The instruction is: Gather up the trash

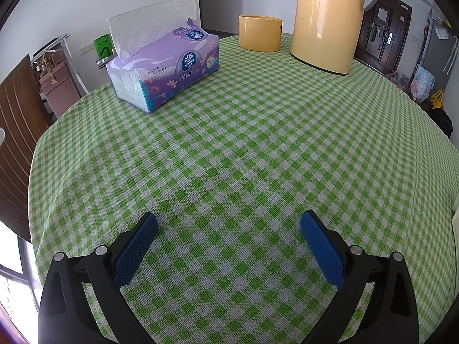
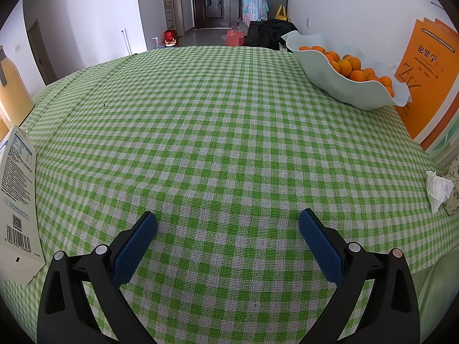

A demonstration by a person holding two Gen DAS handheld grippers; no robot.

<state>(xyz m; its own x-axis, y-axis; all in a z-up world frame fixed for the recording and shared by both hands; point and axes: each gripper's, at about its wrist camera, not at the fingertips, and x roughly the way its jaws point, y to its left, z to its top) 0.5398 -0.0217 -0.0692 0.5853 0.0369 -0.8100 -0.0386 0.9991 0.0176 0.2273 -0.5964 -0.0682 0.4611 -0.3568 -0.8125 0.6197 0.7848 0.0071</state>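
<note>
Both the left gripper (image 1: 228,222) and right gripper (image 2: 227,220) are held spread wide and empty over the gingham tablecloth (image 2: 218,132), seemingly ready for a pick. The crumpled tissue (image 2: 437,187) is seen at the table's right edge, the empty carton (image 2: 17,200) at the right view's left edge.

a home: gingham-clothed table (image 1: 243,143), tissue pack (image 1: 163,66), fruit bowl (image 2: 344,89), front door (image 2: 213,0).

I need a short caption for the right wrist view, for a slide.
Open right tool over a checked table; crumpled tissue at the right edge, orange bowl beyond.
</note>
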